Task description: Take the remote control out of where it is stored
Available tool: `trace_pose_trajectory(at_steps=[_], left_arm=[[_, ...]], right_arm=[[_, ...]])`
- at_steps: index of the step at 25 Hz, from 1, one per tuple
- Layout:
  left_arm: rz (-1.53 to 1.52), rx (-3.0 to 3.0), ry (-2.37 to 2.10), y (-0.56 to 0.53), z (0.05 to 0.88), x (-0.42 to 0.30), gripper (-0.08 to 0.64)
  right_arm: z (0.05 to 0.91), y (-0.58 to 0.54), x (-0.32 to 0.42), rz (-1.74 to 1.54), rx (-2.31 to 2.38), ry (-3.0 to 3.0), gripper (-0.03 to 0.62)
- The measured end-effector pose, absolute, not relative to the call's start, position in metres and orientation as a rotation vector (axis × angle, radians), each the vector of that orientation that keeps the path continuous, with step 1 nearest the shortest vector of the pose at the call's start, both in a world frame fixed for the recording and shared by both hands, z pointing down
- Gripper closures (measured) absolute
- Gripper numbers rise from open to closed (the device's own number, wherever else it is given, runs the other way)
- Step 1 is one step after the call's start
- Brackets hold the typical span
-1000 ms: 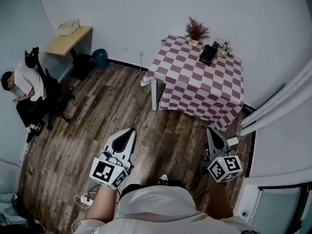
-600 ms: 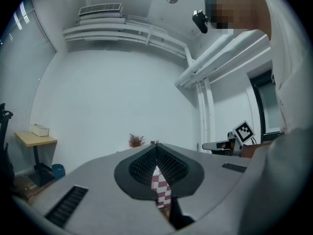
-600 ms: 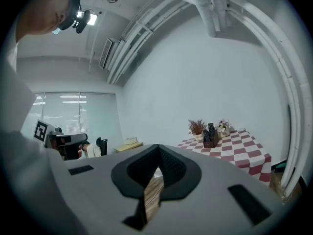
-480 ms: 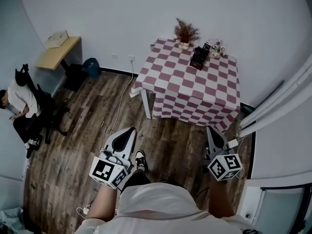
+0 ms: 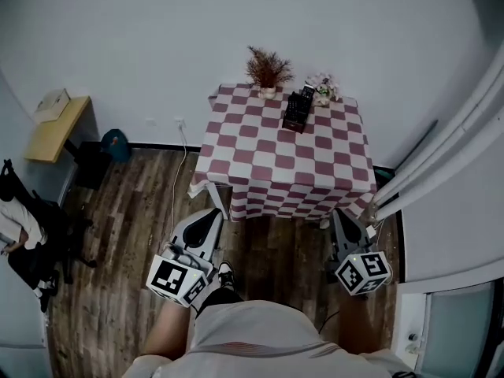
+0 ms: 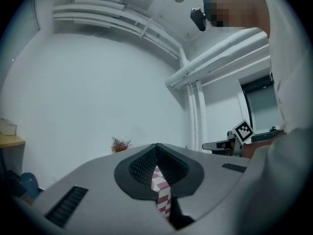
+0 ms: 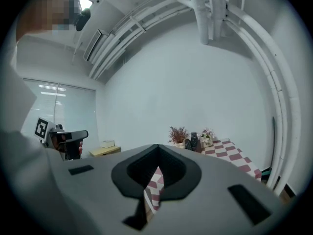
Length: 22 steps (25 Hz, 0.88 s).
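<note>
The remote control (image 5: 299, 101) stands up in a black holder (image 5: 294, 123) at the far side of the checked table (image 5: 276, 164), ahead of both grippers and well apart from them. The left gripper (image 5: 211, 213) and the right gripper (image 5: 340, 215) are both pressed together and hold nothing. The right one looks a bit nearer.

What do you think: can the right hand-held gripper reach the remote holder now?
Probably not yet: the right hand-held gripper is by the table's near edge, the remote holder at its far side; nothing blocks the way.
</note>
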<state>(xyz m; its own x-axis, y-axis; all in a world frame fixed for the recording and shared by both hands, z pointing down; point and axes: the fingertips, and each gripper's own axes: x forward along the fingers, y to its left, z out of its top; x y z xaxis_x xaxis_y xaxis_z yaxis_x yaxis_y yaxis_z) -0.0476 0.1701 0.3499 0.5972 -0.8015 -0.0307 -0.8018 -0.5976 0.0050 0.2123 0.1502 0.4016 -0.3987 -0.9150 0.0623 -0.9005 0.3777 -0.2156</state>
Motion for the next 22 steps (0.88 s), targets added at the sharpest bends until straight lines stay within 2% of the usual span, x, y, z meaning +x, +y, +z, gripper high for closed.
trace_pose_trajectory(at_steps=[13,22], left_arm=[[0.051,-2.925,1.298,0.014,0.354,-0.139,0.554],[0.054,-2.971,1.224,-0.035,0.362,-0.129,0.554]], right_arm=[[0.384,0.026,0.112,-0.312,-1.826,2.519,0.578],[0.384,-0.009,0.118,-0.298,-1.908,2.493,0.578]])
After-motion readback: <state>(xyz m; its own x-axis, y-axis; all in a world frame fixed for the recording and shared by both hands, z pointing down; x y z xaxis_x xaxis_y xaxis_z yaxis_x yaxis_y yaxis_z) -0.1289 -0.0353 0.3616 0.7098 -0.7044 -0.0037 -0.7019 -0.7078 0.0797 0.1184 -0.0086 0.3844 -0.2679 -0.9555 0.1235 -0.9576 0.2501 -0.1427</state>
